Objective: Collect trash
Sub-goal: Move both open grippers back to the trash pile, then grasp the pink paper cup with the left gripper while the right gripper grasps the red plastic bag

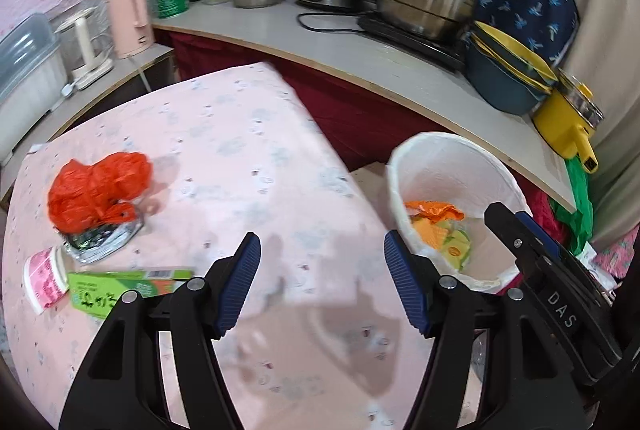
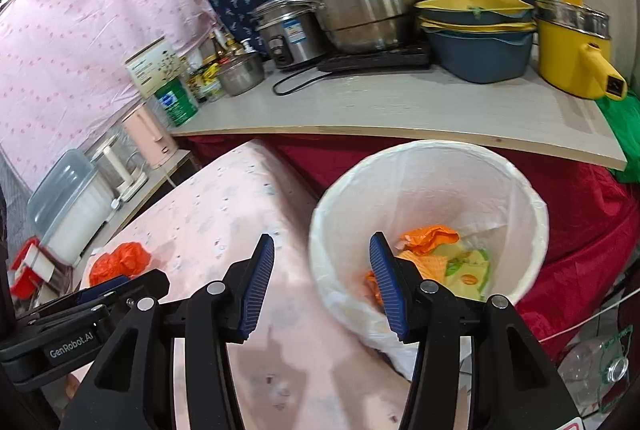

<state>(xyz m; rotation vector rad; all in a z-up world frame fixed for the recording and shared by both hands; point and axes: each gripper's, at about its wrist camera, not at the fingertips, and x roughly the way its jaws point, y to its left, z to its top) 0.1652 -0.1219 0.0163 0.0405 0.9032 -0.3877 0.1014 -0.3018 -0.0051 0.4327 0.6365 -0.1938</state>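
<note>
Left hand-held gripper [image 1: 322,284]: fingers spread apart, nothing between them, held above the pink-clothed tabletop [image 1: 240,134]. Ahead and to its left lie four pieces of trash in a loose cluster: a crumpled orange plastic bag [image 1: 98,192], a flattened silver foil wrapper [image 1: 100,240] touching the bag's near edge, a green carton [image 1: 124,284] lying flat just nearer than the wrapper, and a pink-labelled white cup [image 1: 44,278] on its side at the carton's left end.

Right hand-held gripper [image 2: 322,280]: fingers likewise apart and empty, straddling the tabletop's right edge, with its right finger over the mouth of the white-lined trash bin [image 2: 520,190]. The bin stands beside the tabletop, ahead and to the right of both hand-held grippers. At its bottom rest orange and yellow-green wrappers [image 2: 448,254].

Beyond the bin, a counter [image 2: 400,102] carries a large steel pot [image 2: 360,2] under a purple cloth, a rice cooker [image 2: 288,30], stacked basins [image 2: 476,38] and a yellow electric pot [image 2: 572,54].
</note>
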